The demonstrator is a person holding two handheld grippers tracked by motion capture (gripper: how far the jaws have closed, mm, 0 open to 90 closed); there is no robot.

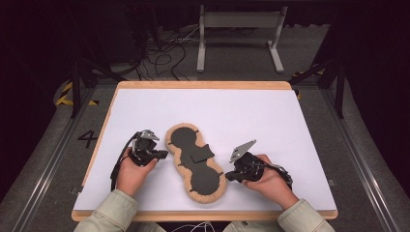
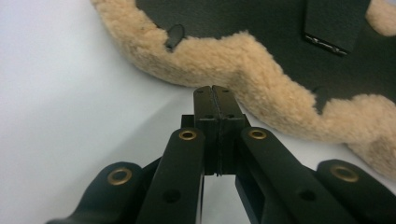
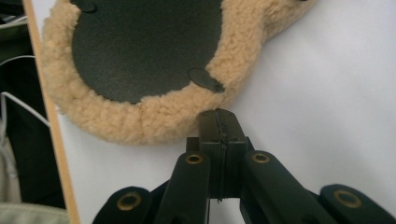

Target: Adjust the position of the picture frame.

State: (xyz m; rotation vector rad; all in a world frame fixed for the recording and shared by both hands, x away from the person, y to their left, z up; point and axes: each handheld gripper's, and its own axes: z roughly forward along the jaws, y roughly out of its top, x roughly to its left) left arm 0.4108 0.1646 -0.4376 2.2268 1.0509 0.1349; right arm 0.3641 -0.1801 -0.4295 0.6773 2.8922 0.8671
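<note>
The fingers (image 2: 205, 105) of the left gripper (image 1: 162, 154) are pressed fully together with nothing between them, tips just beside the left edge of the fleece pad (image 1: 196, 162). The pad lies on the white bench (image 1: 251, 111), near its front edge, between both grippers. Its long axis runs from far-left to near-right, black underside up. The right gripper (image 1: 228, 176) likewise has its fingers (image 3: 229, 123) closed and empty, tips near the pad's near lobe. In both gripper views the pad is cut off.
</note>
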